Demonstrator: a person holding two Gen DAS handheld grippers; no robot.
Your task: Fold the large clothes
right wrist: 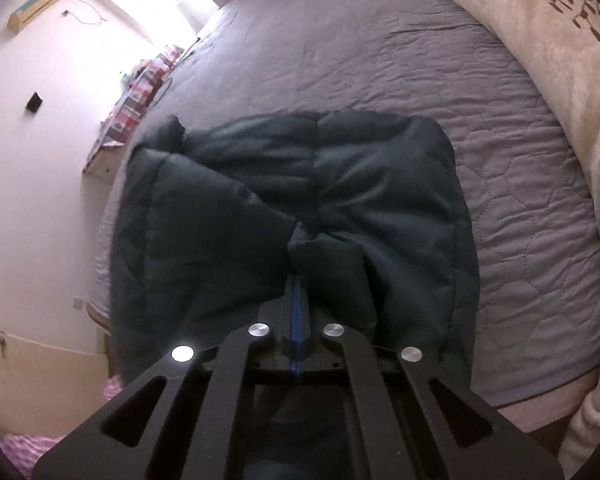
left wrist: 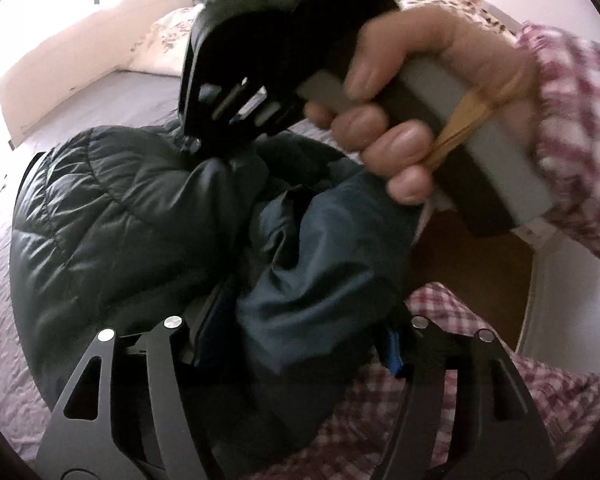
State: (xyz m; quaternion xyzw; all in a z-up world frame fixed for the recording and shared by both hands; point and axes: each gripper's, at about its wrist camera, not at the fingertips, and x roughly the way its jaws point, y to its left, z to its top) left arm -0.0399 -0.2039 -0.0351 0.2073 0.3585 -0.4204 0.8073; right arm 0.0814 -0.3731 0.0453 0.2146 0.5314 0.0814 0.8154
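Two hand-held grippers are engaged on one garment, a dark padded jacket [right wrist: 300,216]. The right hand-held gripper [right wrist: 296,280] has its fingers clenched together on a bunched fold of the jacket; the blue pads meet with fabric pinched at their tips. The left hand-held gripper [left wrist: 292,344] is spread wider, with a thick wad of the jacket's smooth inner cloth filling the gap between its fingers; it appears to be grasping that wad, though the fingertips are buried in fabric. In the left wrist view the person's right hand [left wrist: 412,120] is wrapped round the handle of the right hand-held gripper, just above the jacket.

Progress, as judged: partly done. In the right wrist view the jacket lies on the bed [right wrist: 480,160] toward its near edge as a roughly squared bundle, with one panel drawn diagonally across the body and a sleeve end poking up at the far left corner of the bundle. The near portion is lifted and gathered, not laid flat. A further fold, flattening and squaring remain.

Surface: the bed carries a grey quilted cover, lightly wrinkled. A cream quilt [right wrist: 540,40] with a brown leaf print lies along the bed's right edge.

Room: pale walls, a bright window, a wall air conditioner [right wrist: 40,4], and a cluttered shelf [right wrist: 136,96] beside the bed's left edge.
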